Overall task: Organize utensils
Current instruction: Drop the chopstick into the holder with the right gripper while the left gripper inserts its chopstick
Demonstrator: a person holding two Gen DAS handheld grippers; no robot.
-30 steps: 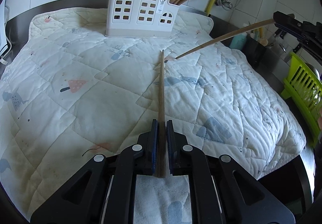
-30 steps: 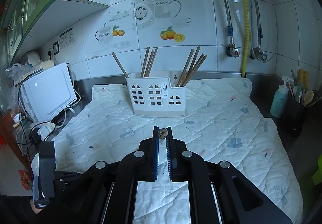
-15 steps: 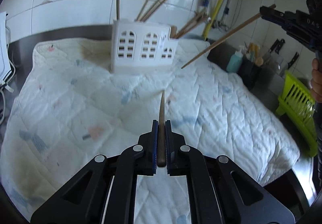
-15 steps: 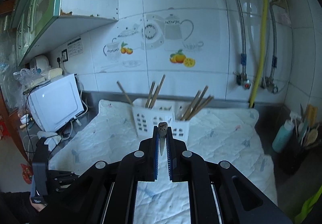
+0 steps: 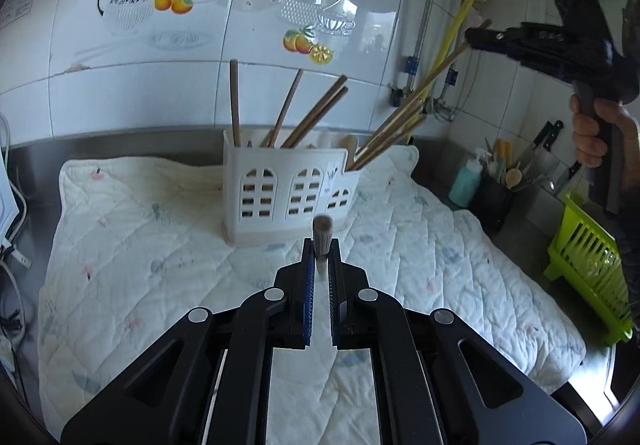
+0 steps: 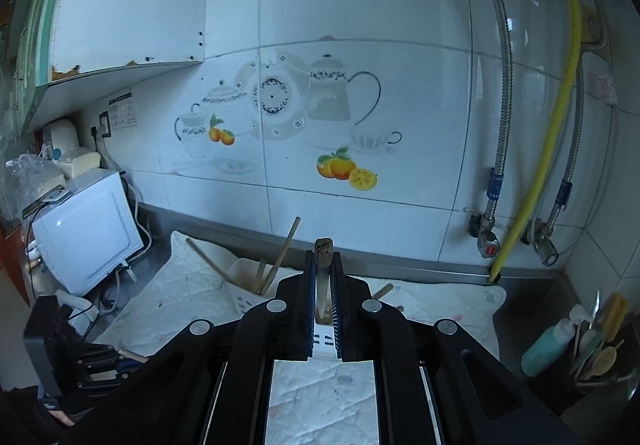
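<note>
- The left gripper (image 5: 321, 249) is raised above the quilt (image 5: 132, 245), tilted slightly down, clamped on one chopstick (image 5: 322, 235) seen end-on.
- The white holder (image 5: 280, 185) stands behind it, with chopsticks in three groups: one, three, several.
- The right gripper (image 5: 476, 39), held high by a hand (image 5: 592, 137), pinches a second chopstick (image 5: 448, 63).

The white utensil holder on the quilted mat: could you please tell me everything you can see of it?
The white utensil holder looks like plastic, a boxy caddy with arched, window-like cut-outs in its front wall. Its right section is lower than the rest. It stands upright on the quilted mat, near the tiled wall. Several wooden chopsticks lean out of it at different angles, and a pale wooden spoon tip shows at its right section. No gripper touches it.
</note>
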